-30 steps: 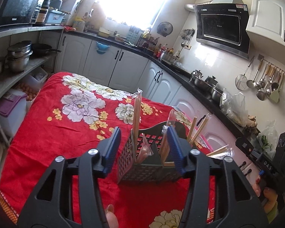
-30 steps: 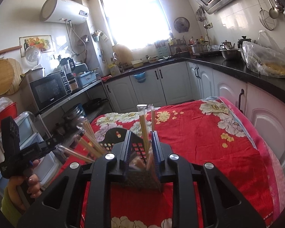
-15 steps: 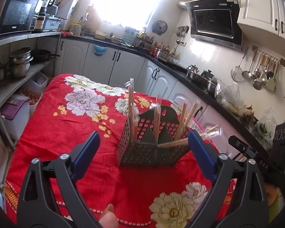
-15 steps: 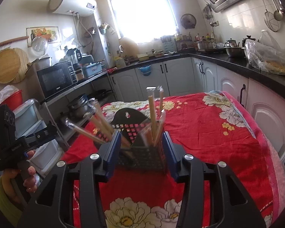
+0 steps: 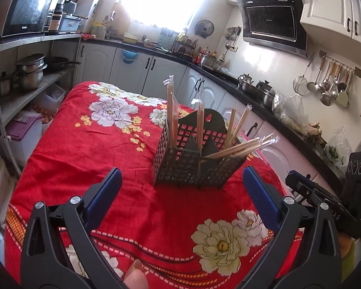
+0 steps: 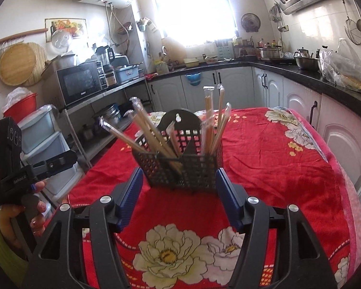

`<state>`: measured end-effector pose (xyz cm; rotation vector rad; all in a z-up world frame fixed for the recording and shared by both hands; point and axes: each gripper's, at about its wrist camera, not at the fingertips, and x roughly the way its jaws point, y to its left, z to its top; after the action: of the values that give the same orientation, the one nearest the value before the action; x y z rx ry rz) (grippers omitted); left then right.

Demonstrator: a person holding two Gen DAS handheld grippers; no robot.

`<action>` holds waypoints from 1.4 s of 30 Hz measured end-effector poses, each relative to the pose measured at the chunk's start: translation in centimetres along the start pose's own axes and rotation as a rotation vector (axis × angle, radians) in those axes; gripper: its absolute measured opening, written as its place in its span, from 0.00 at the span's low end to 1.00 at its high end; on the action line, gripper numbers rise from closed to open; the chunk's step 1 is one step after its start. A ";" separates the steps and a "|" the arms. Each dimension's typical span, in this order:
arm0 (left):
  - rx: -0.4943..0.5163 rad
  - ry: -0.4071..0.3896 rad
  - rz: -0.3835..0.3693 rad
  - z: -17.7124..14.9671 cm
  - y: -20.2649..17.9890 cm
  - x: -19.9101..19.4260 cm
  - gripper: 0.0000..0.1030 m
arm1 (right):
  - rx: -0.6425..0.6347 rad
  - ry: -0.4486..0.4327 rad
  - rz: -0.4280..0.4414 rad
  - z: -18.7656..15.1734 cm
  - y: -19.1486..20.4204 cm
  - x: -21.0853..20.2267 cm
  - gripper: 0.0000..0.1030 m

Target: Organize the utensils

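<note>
Left gripper [image 5: 180, 180]: blue-padded fingers [image 5: 103, 192] are spread wide and released; nothing is held between them. It is seen from the right wrist view at the far left, gripped in a hand [image 6: 33, 214].

Centre: a black perforated plastic utensil caddy with divided compartments [image 5: 195, 159] stands upright on the table covered by a red cloth with white and yellow flowers [image 5: 84, 149]. It lies ahead of both grippers, apart from all fingers. Plastic-wrapped wooden chopsticks [image 5: 238, 147] are held in its compartments: some stand nearly upright, others lean far outward over the rim. Which compartment holds each pair cannot be told exactly.

Right gripper [image 6: 177, 185]: blue-padded fingers [image 6: 228, 197] are parted and released, just short of the caddy's near wall [image 6: 180, 168], with nothing grasped.
</note>
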<state>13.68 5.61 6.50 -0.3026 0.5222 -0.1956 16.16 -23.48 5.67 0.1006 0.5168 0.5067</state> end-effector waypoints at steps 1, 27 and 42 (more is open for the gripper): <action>0.001 -0.001 0.002 -0.2 -0.1 0.0 0.90 | -0.003 0.002 -0.002 -0.2 0.1 -0.1 0.60; 0.087 -0.077 0.060 -6.7 -2.0 2.0 0.90 | -0.019 -0.074 -0.038 -6.8 0.8 0.9 0.90; 0.147 -0.163 0.038 -7.8 -2.9 2.3 0.90 | -0.087 -0.253 -0.116 -7.6 1.2 -0.1 0.94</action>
<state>11.28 0.50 -0.05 -0.1631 0.3494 -0.1701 11.81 -22.72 -0.64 0.0495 0.2512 0.3952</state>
